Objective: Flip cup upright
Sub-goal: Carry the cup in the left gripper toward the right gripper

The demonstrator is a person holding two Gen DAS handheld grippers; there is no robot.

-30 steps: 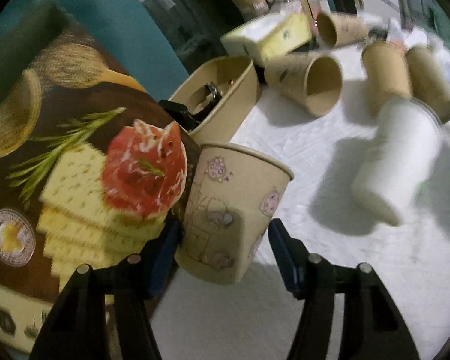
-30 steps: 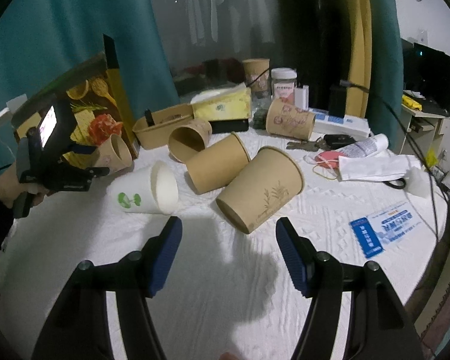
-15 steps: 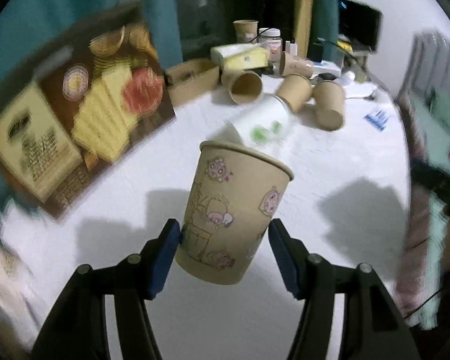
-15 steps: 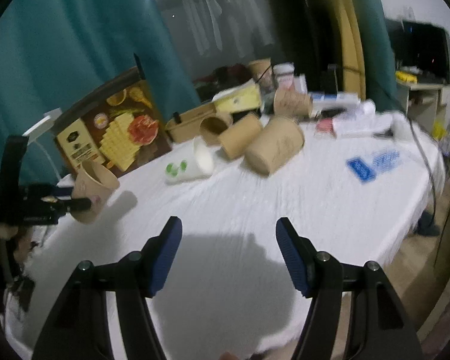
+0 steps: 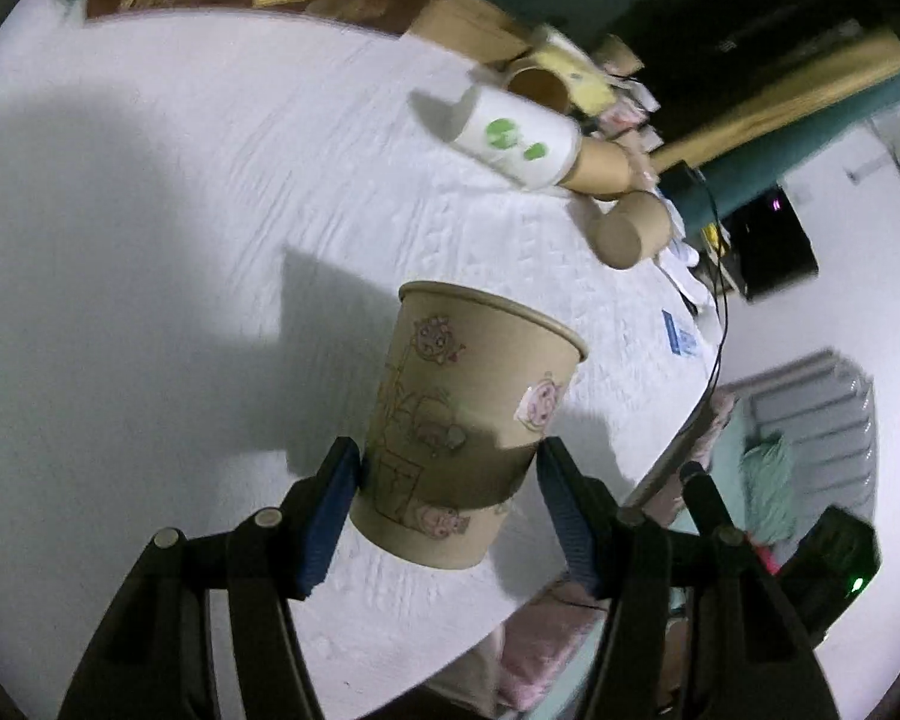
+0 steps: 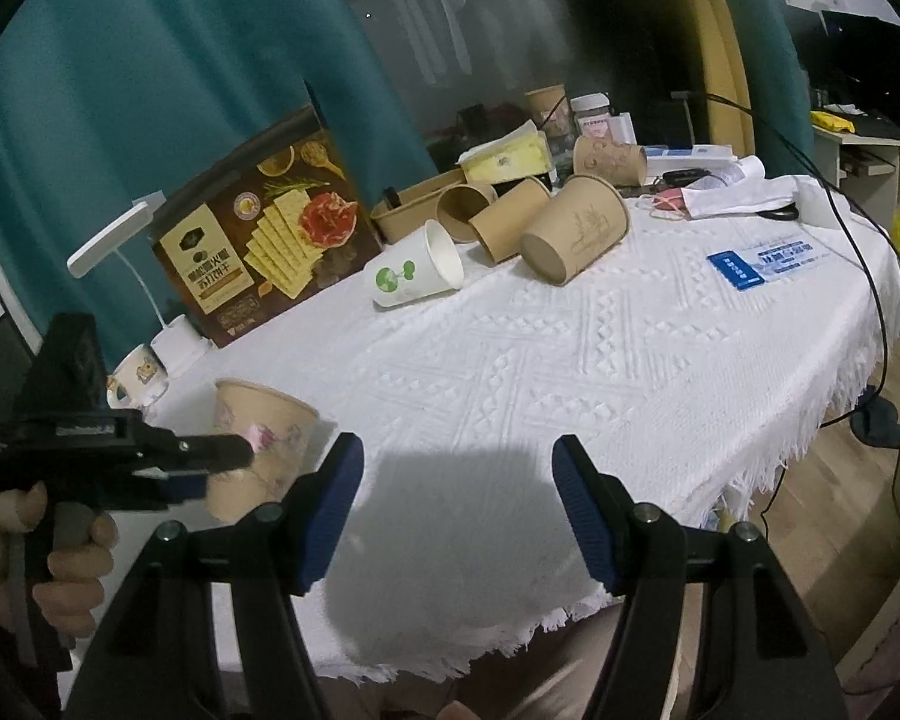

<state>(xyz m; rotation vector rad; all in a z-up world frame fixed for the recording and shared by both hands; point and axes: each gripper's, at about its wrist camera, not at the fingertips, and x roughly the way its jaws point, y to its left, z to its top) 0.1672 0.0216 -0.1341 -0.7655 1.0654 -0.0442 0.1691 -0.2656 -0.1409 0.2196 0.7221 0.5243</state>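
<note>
The left gripper (image 5: 447,474) pinches a brown paper cup (image 5: 462,420) low on its sides. The cup has pink cartoon drawings but no words I can read. It stands nearly straight up, mouth at the top, a bit tipped, in the middle of the left picture over the white table (image 5: 180,312). The right gripper (image 6: 456,468) is spread wide with nothing in it. The cracker box (image 6: 258,246) at upper left has writing too small to read.

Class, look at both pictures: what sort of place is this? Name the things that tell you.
Probably a room in a home: a round table under a white fringed tablecloth, teal curtains behind it, and a cracker box among household clutter.
</note>
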